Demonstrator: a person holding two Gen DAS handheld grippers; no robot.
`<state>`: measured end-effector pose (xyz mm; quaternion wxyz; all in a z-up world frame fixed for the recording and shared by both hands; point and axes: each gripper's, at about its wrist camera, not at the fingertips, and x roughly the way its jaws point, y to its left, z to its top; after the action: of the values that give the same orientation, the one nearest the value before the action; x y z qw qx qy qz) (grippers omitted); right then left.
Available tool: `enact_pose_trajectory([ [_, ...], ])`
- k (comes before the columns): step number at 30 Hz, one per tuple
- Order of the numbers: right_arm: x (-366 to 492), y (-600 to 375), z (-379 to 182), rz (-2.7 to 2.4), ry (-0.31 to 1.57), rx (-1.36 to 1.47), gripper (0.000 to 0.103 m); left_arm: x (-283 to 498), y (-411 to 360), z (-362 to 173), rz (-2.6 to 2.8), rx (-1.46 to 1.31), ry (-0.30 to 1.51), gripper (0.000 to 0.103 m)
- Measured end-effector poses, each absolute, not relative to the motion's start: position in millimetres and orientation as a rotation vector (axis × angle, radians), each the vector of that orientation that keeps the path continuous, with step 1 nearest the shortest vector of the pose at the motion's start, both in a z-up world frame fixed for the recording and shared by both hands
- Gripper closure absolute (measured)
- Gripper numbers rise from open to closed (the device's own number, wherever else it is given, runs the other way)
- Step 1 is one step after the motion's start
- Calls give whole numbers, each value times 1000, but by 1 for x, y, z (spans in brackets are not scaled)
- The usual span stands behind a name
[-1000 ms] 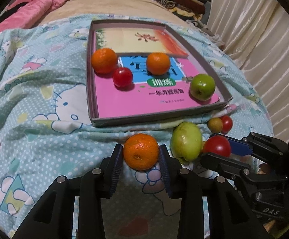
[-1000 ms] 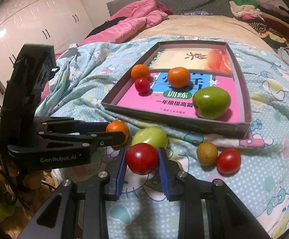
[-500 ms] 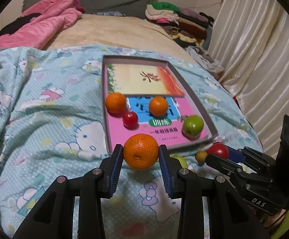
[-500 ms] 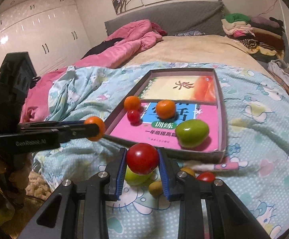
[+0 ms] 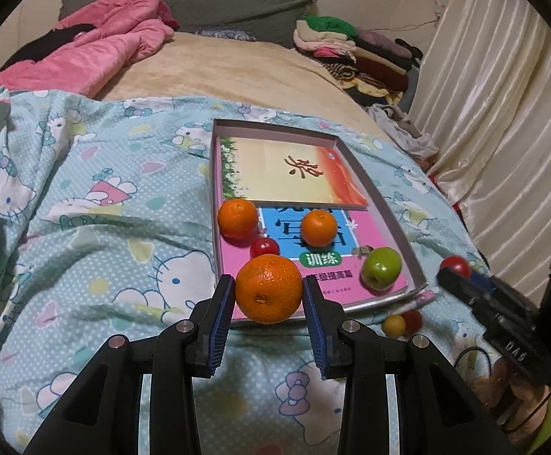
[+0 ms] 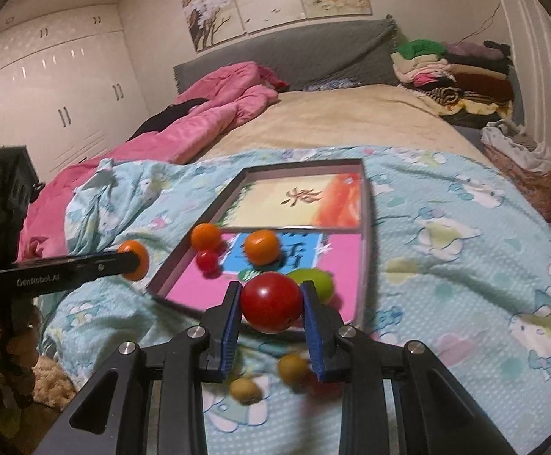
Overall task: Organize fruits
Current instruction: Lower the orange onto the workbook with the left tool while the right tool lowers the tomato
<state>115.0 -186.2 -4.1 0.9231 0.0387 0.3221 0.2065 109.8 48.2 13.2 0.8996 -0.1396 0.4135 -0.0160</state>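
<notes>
Orange fruit point(image 5: 269, 289) is clamped in the left gripper point(image 5: 269, 294), raised just near of the tray point(image 5: 377, 193); the right gripper point(image 6: 271, 305) grips a tomato point(image 6: 271, 301) likewise. The tray sits on a soft blanket point(image 5: 85, 204), so fruit dropped inside may roll, knock the apple point(image 5: 381, 273), or tilt the tray.

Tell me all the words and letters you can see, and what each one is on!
"GenRobot.AI": on the left gripper, seen from the right wrist.
"DAS": upside down on the right gripper.
"训练": green badge on the pink book.
One large brush character on the yellow book: cannot read.
Pink book's other print: partly hidden, blurred.
</notes>
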Motion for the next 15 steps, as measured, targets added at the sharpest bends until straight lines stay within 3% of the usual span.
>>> enact_pose_trajectory([
  [15,133,-203,-4,333,644,54,72,130,40,4,-3,-247,840,66],
])
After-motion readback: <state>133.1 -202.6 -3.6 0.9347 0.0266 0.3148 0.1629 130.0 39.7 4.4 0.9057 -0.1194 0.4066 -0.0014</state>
